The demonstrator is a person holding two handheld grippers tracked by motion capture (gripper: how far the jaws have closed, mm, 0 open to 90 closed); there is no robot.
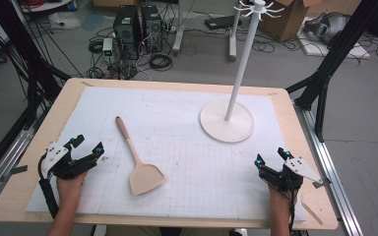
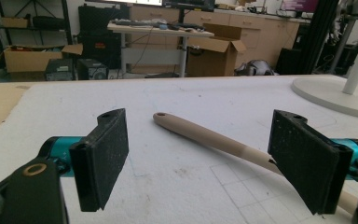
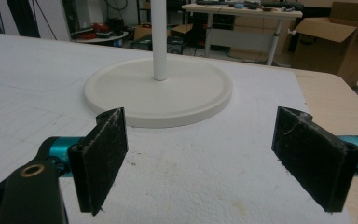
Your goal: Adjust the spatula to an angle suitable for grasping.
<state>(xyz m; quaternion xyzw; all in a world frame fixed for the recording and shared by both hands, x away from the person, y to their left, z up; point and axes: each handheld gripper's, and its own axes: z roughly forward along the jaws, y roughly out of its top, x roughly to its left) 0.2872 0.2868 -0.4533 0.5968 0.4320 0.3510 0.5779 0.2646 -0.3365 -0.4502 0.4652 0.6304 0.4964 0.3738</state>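
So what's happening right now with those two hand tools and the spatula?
Left tool open, empty, near the spatula. Right tool open, empty, facing the white stand. Spatula flat on the mat, untouched. Nothing in the way.

Beyond my table I see grey floor (image 1: 359,123), tangled cables (image 1: 160,61), computer towers (image 1: 126,24) and cardboard boxes (image 2: 216,56).

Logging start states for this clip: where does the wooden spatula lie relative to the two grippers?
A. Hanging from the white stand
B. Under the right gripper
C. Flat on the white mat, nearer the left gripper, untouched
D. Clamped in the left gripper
C: the wooden spatula lies flat on the white mat, just beside the open left gripper and far from the open right gripper, with neither touching it.
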